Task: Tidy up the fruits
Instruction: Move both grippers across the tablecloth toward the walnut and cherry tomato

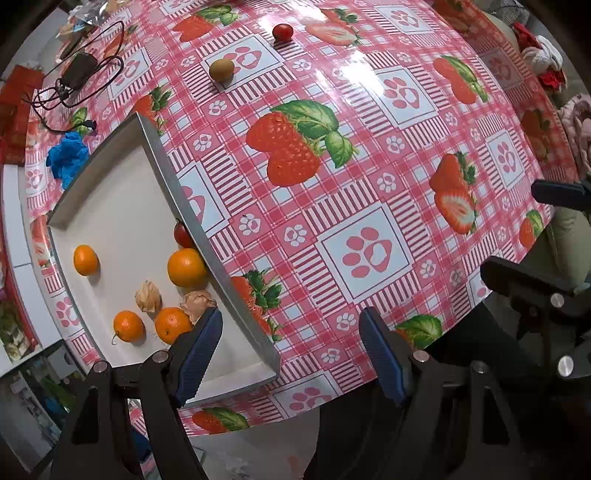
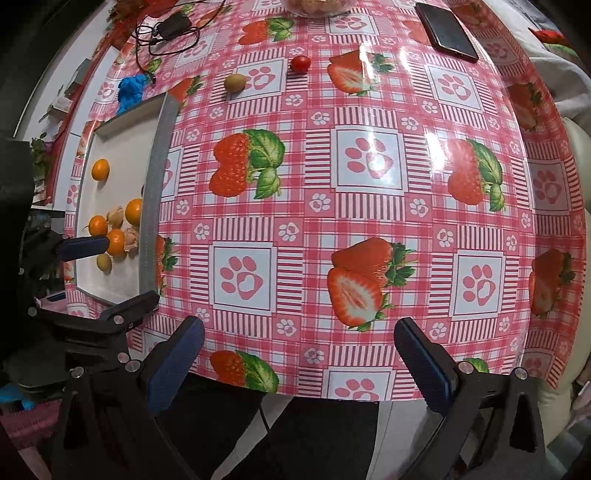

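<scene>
A white tray [image 1: 122,206] lies at the table's left side and holds several oranges [image 1: 186,267], two papery husked fruits [image 1: 148,296] and a small red tomato [image 1: 183,234] against its right wall. The right wrist view shows the tray [image 2: 118,147] with a small kiwi [image 2: 104,261] in it too. Far across the table, a kiwi [image 1: 221,69] and a red tomato [image 1: 283,32] rest on the cloth. My left gripper [image 1: 291,354] hangs open over the tray's near right corner, nothing between its fingers. My right gripper [image 2: 299,363] is open and empty above the table's near edge.
A strawberry-print pink tablecloth [image 1: 369,184] covers the table. A black charger with cable [image 1: 79,70] and a blue crumpled glove [image 1: 68,157] lie beyond the tray. A dark phone [image 2: 448,31] sits at the far right. A bowl's edge [image 2: 317,7] shows at the back.
</scene>
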The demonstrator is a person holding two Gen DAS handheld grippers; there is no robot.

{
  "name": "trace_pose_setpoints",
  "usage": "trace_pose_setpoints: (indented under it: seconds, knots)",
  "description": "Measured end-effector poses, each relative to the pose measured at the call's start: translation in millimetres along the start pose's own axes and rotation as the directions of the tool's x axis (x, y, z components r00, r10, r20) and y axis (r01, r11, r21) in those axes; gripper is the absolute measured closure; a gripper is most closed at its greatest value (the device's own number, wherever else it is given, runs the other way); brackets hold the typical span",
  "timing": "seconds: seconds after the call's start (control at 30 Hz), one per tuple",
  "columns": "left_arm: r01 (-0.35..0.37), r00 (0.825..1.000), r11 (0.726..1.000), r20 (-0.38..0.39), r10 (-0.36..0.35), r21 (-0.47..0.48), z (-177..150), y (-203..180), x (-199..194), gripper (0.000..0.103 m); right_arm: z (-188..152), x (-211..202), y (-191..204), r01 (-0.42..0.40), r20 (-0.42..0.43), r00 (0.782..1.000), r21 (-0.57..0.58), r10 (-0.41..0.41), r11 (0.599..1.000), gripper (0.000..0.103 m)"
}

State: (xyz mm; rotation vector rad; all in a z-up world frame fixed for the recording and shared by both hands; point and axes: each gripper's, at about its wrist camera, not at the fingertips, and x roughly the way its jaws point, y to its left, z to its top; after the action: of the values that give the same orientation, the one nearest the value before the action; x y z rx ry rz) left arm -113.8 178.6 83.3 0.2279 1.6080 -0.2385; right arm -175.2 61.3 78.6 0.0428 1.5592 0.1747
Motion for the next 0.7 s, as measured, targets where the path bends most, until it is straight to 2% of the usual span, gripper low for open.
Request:
trace_pose_setpoints:
  seconds: [0.03,0.07,0.27,0.53,0.7]
  knots:
    - [0.005,1.0,1.0,0.0,-0.005,-0.009,2.2,1.5,0.5,0.023,1.0,1.0,-1.7,0.001,-0.005,1.0,0.002,-0.001,1.0,0.0]
    - [-0.04,0.999,0.996,0.001,0.04,0.079,4.1,2.5,0.4,0.023,2.1,2.0,-3.2,0.001,-0.01,1.0,0.003,-0.001,1.0,0.0]
    - [-0.035,0.999,0.999,0.04,0.033,0.039,26.9,12.1,-7.3,0.023,10.6,9.4,-9.6,0.004,-0.034,0.999,0.0,-0.004,1.0,0.0]
    - [-0.024,0.99,0.997,0.138,0.033,-0.07,80.7,39.9,-31.5,0.023,36.6,30.0,-21.5,0.003,-0.077,0.997,-0.008,-0.004,1.0,0.0]
    - [0.01,0.982,0.99,0.188,0.018,-0.144,112.8,65.0,-30.8,0.023,53.1,47.2,-32.8,0.037,-0.113,0.993,-0.02,-0.039,0.999,0.0]
